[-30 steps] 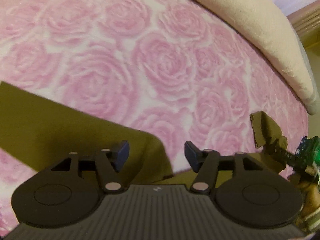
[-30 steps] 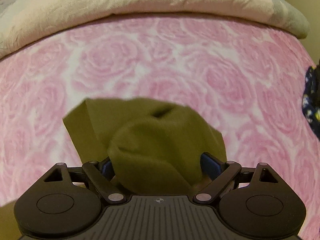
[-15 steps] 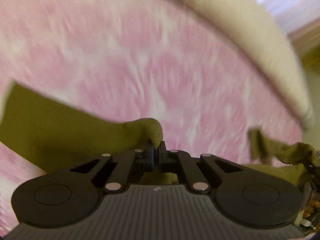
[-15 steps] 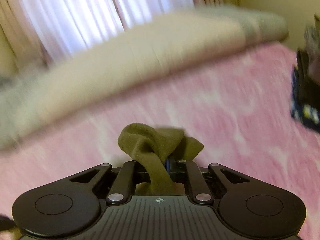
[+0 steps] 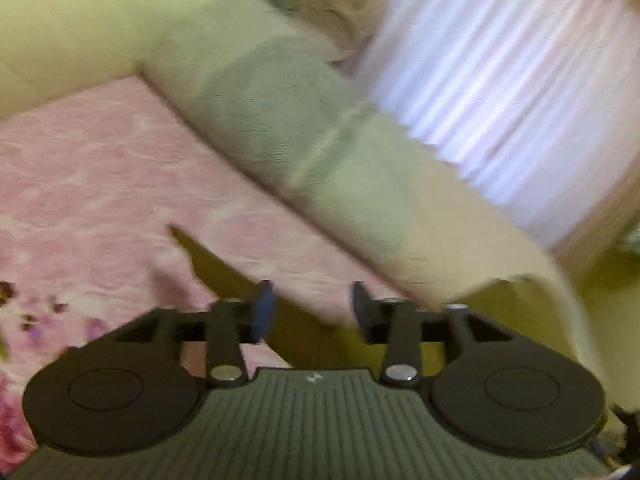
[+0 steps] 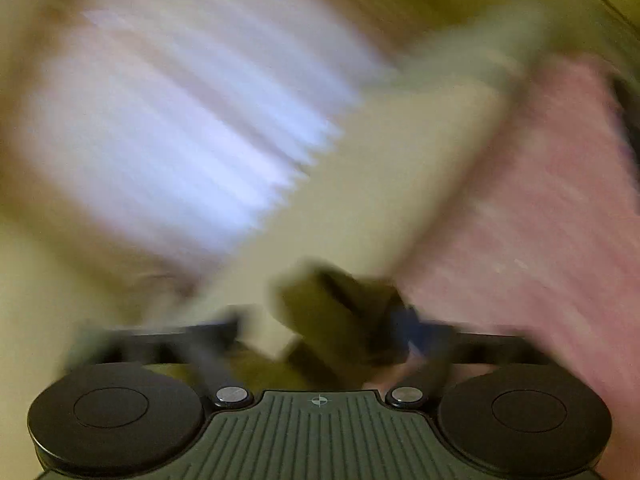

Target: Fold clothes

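Left hand-held gripper (image 5: 308, 312) reopened, raised off garment (image 5: 224, 268)

The long rolled cream blanket (image 5: 348, 168) lay along the far edge of the pink rose-patterned bedspread (image 5: 100, 184). Behind it hung the white pleated curtain (image 5: 504, 92). The olive-green cloth garment (image 5: 232, 276) lay on the bedspread, before the blanket.

Motion blur smears the olive garment (image 6: 340, 320) between the right hand-held gripper's (image 6: 324, 332) fingers.

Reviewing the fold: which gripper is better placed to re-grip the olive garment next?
Probably the right gripper: the olive garment sits bunched between its just-opened jaws. The left gripper, jaws also just opened, has only an olive strip below.
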`<action>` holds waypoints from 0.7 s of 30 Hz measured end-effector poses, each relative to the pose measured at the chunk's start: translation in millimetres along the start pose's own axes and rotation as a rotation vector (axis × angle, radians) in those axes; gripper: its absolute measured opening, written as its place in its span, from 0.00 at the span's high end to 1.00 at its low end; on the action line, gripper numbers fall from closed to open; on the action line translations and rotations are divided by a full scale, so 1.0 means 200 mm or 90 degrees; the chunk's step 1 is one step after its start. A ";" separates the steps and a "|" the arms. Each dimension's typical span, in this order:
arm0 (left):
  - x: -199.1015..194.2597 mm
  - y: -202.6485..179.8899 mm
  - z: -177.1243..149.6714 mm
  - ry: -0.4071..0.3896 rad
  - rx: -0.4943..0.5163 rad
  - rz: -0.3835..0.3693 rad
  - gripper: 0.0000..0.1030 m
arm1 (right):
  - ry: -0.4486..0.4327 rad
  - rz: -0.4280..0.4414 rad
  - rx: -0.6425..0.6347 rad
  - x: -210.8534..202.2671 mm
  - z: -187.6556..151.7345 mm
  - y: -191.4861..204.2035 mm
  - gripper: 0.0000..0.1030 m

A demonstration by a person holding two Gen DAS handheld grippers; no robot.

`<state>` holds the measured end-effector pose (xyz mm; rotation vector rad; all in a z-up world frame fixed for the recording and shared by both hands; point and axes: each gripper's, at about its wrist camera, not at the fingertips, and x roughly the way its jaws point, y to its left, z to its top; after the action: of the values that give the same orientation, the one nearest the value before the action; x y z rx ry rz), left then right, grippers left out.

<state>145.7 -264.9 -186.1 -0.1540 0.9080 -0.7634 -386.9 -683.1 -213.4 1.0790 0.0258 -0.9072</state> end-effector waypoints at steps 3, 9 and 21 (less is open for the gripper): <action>0.12 0.04 -0.08 0.052 -0.005 0.002 0.58 | 0.025 -0.041 0.048 0.04 -0.13 -0.12 0.03; 0.23 0.04 -0.50 0.192 0.091 -0.002 0.58 | 0.145 -0.137 -0.009 -0.04 -0.55 -0.25 0.03; 0.48 -0.20 -0.71 0.247 0.282 -0.057 0.57 | 0.244 -0.257 -0.317 0.02 -0.74 -0.20 0.03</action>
<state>52.5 -330.6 -321.6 0.3577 1.0767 -1.0815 -351.6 -579.9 -320.1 0.7708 0.7735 -0.9694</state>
